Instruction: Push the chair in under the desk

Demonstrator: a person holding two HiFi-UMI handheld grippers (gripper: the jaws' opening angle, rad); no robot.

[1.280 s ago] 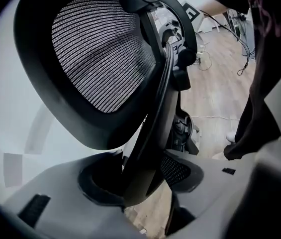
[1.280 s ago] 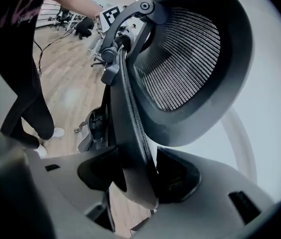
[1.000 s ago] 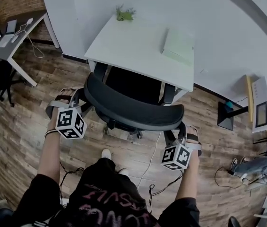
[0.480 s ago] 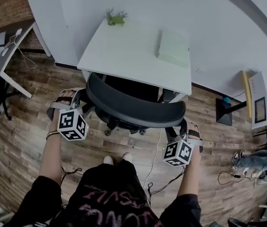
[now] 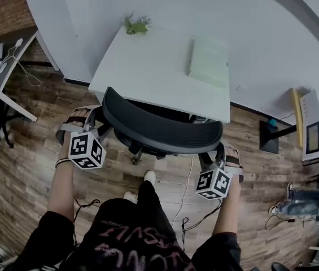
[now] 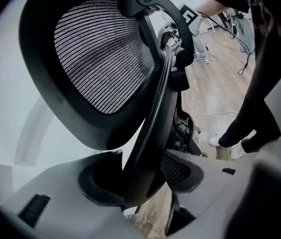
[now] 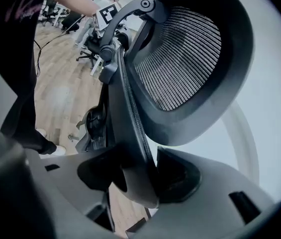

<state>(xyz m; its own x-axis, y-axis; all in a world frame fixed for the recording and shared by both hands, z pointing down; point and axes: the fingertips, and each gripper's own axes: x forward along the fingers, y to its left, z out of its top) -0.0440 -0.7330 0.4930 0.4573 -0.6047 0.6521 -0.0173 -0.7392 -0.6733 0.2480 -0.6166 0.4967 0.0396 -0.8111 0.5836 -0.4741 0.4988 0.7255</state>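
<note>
Chair (image 5: 162,130) backrest clamped between left gripper (image 6: 140,176) fingers, likewise right gripper (image 7: 140,176) fingers

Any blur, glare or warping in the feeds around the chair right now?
Head view: sharp, evenly lit, no glare, but fisheye curves the wall lines beyond the desk. Left gripper view: chair back mesh crisp, left hand-held gripper soft near the lens, corners vignetted black. Right gripper view: the same, right hand-held gripper blurred close up.

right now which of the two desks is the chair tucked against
The white desk straight ahead, the one with the plant at its far edge: the chair overlaps its near edge. The grey desk at far left stands well apart.
</note>
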